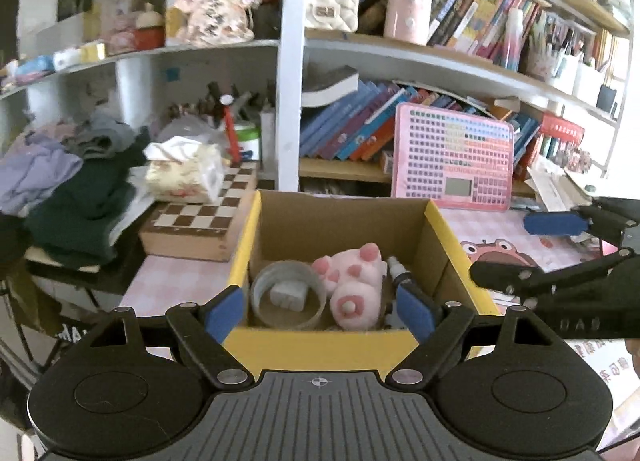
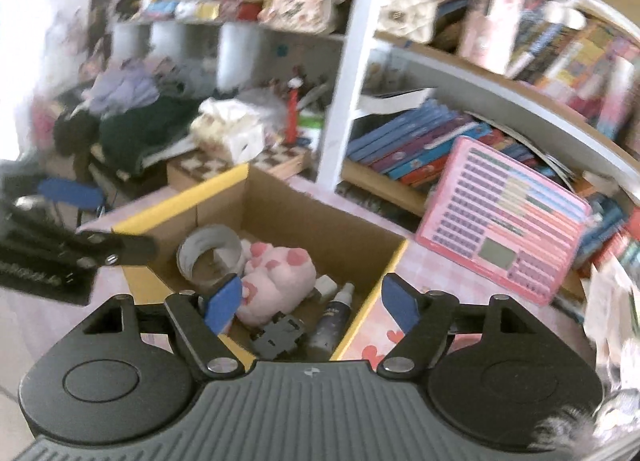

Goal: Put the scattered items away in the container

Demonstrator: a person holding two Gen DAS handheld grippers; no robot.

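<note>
Cardboard box (image 1: 440,245) lying ahead, below both | left gripper (image 1: 320,311) jaws gaping, empty | right gripper (image 2: 310,301) jaws standing apart, empty

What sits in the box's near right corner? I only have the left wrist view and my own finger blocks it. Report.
Observer: A dark spray bottle lies along the right wall of the cardboard box.
Operator: List whatever is beside it.
Observer: A black cross-shaped plastic piece, just in front of the pink plush pig.
Operator: Confirm the right gripper head-on.
Observer: The right gripper is open, with nothing between its pads.
</note>
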